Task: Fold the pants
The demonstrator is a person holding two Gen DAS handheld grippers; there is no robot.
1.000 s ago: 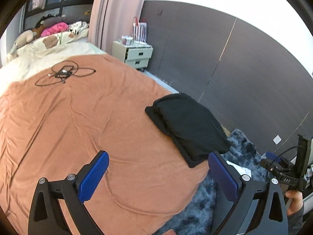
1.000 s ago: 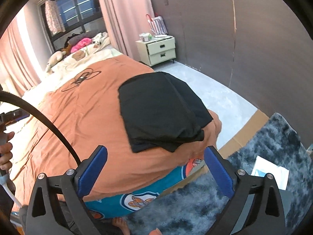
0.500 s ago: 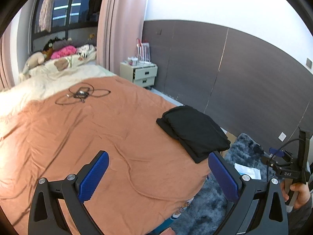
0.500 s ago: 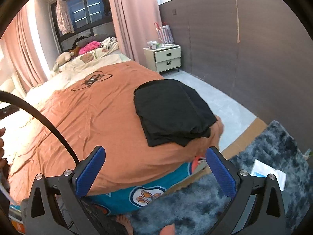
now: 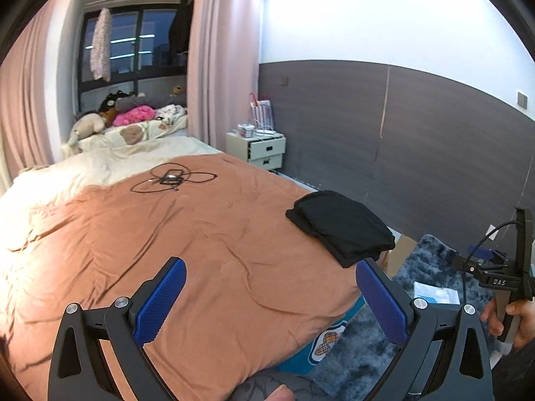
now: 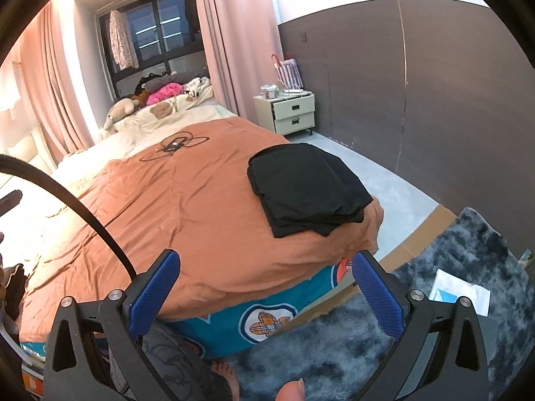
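Pants (image 5: 341, 225) lie folded into a compact black stack on the orange bedspread (image 5: 167, 234), at the corner of the bed nearest the grey wall panelling (image 5: 418, 140), with one edge of the stack close to where the spread drops over the bed's side. From the right wrist view the same stack (image 6: 306, 187) shows several layers, the lowest sticking out a little toward the foot of the bed. The left gripper (image 5: 269, 295) hangs above the foot of the bed, well apart from the pants, its blue-padded jaws spread wide with nothing between them. The right gripper (image 6: 265, 289) is likewise released and empty, held off the bed's corner over the shaggy blue-grey rug (image 6: 451, 267). Farther up the bed from the pants, a coiled black cable (image 5: 172, 178) rests on the spread, and a cream nightstand (image 5: 259, 150) stands beside the bed against the panelling.
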